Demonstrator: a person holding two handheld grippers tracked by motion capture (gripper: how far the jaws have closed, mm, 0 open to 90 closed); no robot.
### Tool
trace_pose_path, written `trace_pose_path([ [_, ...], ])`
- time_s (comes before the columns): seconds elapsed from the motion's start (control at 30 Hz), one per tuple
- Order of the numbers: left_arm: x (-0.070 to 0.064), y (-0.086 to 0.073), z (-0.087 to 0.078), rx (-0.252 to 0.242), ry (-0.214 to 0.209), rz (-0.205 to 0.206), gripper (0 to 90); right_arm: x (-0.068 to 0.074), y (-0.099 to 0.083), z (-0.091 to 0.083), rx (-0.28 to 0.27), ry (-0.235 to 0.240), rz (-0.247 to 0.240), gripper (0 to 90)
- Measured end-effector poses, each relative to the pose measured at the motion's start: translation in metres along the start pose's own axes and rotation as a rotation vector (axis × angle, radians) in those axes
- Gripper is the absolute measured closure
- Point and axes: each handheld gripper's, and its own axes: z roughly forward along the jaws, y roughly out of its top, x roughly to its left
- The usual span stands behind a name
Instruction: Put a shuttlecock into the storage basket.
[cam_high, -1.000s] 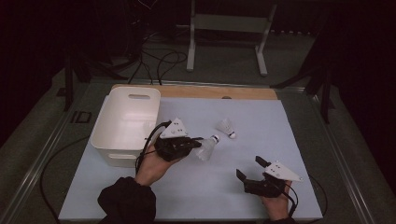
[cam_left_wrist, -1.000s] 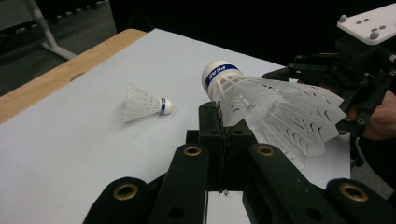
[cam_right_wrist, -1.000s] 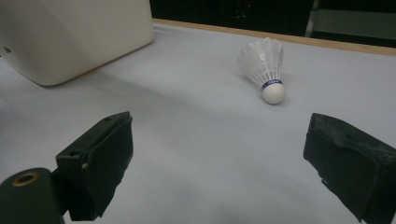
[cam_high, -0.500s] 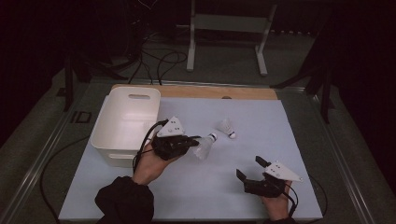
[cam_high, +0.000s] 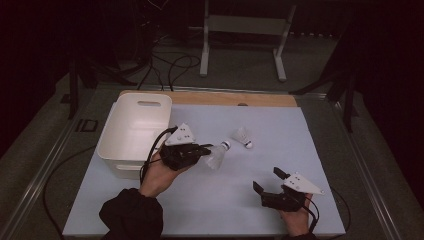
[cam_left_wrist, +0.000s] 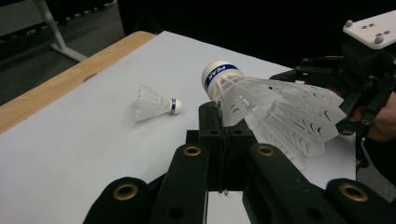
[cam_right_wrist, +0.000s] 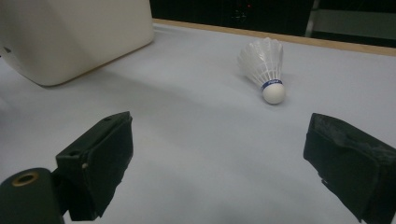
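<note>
My left gripper is shut on the feather skirt of a white shuttlecock, held just above the pale mat. In the left gripper view the shut jaws pinch the skirt, and the shuttlecock points its blue-banded cork up and away. A second shuttlecock lies on its side on the mat beyond, also seen from the left gripper and from the right gripper. My right gripper rests open near the front right, nothing between its jaws.
A white plastic bin stands at the mat's left, beside my left hand; its wall shows in the right gripper view. A wooden strip runs along the table's far edge. A metal stand and cables lie on the floor beyond.
My left gripper has drifted slightly left toward the bin, carrying the shuttlecock with it. The right gripper and the lying shuttlecock have stayed put.
</note>
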Motion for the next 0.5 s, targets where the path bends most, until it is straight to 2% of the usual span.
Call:
trace_pose_path([
  [0.5,0.0029,0.0008,-0.0040,-0.001,0.005,-0.002,89.8,0.0004,0.0000,0.0003,0.001,0.003,-0.001,8.1],
])
